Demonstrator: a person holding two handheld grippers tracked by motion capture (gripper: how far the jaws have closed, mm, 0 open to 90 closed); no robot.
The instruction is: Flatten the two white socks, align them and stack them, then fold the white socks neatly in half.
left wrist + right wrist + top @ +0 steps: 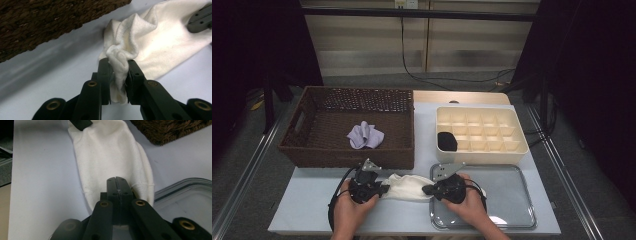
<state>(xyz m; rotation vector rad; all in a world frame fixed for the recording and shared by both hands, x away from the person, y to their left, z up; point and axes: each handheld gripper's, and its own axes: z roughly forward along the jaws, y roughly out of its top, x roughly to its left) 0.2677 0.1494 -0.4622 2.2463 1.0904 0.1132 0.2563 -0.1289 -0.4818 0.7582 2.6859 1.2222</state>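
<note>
White cloth (406,187) lies on the light table (312,205), in front of the brown wicker basket (302,145) and just left of the clear tray (512,200), stretched between both grippers. Left gripper (384,189) sits at the cloth's left end; in the left gripper view (119,82) its jaws pinch a bunched fold of the cloth (150,45), fabric squeezed between the pads. Right gripper (426,190) is at the cloth's right end, near the tray's left edge; in the right gripper view (117,192) its jaws are pressed flat together on the cloth's hem (110,157), thin fabric edge caught between them, rest of the cloth running away toward the other gripper at the top. The tray rim (180,187) shows just right of the jaws, basket corner (170,130) top right. Inside the basket lies a crumpled lavender cloth (365,135). Behind the tray stands a cream divided organizer (512,147), with a black item (447,141) in its front-left compartment. Both hands rest low on the table's near edge.
</note>
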